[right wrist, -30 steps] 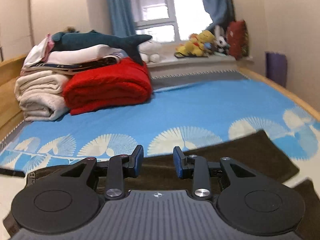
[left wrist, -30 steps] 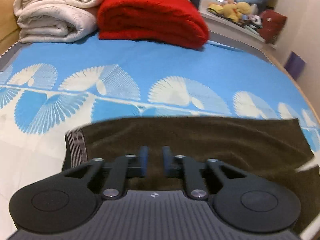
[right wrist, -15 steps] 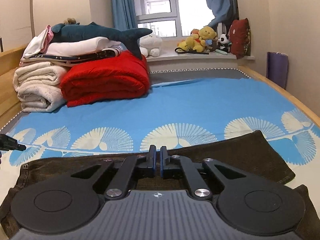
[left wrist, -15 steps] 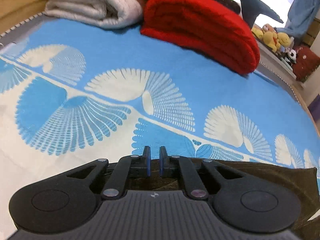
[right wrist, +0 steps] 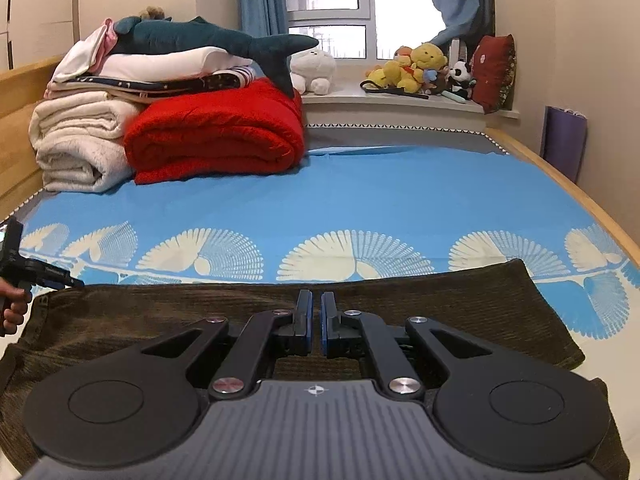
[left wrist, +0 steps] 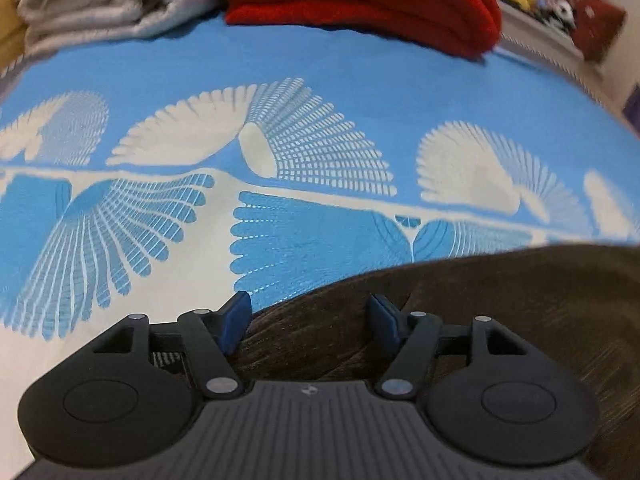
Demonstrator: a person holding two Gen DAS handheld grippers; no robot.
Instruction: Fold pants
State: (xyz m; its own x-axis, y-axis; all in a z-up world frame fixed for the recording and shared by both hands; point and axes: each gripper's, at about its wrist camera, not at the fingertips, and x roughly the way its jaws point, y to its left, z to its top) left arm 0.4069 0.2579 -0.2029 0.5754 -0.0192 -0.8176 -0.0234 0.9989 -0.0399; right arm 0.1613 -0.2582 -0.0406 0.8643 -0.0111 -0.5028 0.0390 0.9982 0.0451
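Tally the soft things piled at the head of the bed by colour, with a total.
Red folded blanket: 1
Cream folded blanket: 1
Teal shark plush: 1
Total: 3
The thinner folded layers between the shark and the blankets are too tightly stacked to count.

We are in a home bedroom: a bed [right wrist: 400, 184] with a blue fan-patterned sheet, folded blankets [right wrist: 212, 136] stacked at its head (a plush shark [right wrist: 208, 38] on top), and stuffed toys [right wrist: 416, 68] along the curtained window's sill.

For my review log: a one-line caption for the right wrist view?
Right gripper shut over brown pants on the blue bedsheet.
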